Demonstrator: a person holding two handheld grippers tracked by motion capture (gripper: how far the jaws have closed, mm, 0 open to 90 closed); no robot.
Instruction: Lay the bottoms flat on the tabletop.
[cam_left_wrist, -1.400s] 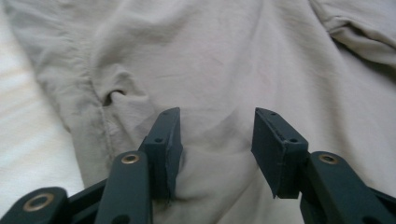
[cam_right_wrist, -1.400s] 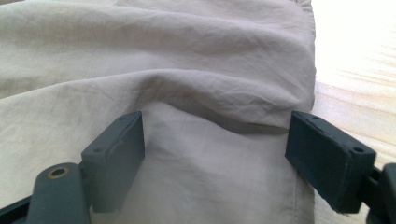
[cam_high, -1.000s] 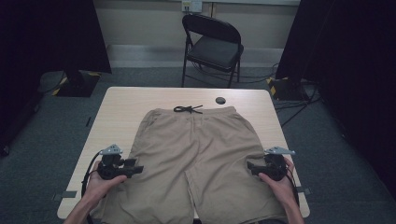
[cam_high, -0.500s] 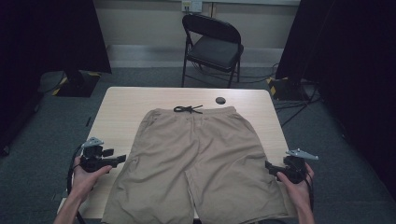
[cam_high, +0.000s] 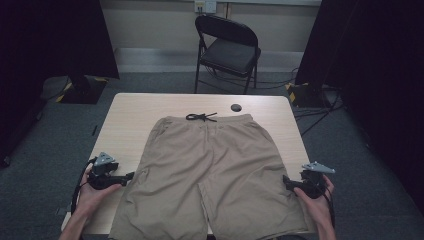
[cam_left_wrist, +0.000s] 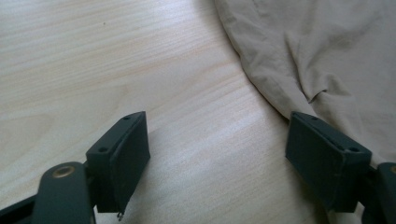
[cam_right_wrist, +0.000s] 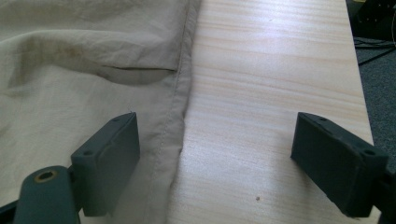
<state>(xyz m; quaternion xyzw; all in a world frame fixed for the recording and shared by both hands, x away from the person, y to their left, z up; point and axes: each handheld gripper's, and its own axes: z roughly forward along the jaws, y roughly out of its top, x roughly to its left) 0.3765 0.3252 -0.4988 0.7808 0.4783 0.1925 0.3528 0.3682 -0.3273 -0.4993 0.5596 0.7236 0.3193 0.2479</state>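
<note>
The khaki shorts (cam_high: 215, 175) lie flat on the bench (cam_high: 130, 120), waistband toward the far edge, legs toward the near edge. The lower hems run off the bottom of the high view, so their ends are cut off. A black drawstring (cam_high: 201, 117) is knotted at the waistband; a small dark round object (cam_high: 236, 107) sits on the bench just beyond it, too small to identify.

The left gripper (cam_high: 125, 177) is held at the left side of the shorts, tips just beside the left leg's outer edge. In the left gripper view its fingers (cam_left_wrist: 123, 149) are spread wide, having just been opening, with bare bench between them. The far finger overlaps the fabric edge; contact cannot be determined, as that finger covers the edge there.

The right gripper (cam_high: 289, 184) is held at the right side of the shorts, near the bench's right edge. In the right gripper view its fingers (cam_right_wrist: 112, 144) are spread wide: one over the fabric, the other over bare wood, with the stitched side seam (cam_right_wrist: 184, 93) running between them. No cloth is pinched.

Beyond the bench stands a folding chair (cam_high: 227, 47). The surroundings left and right are dark drapes with no readable detail.
</note>
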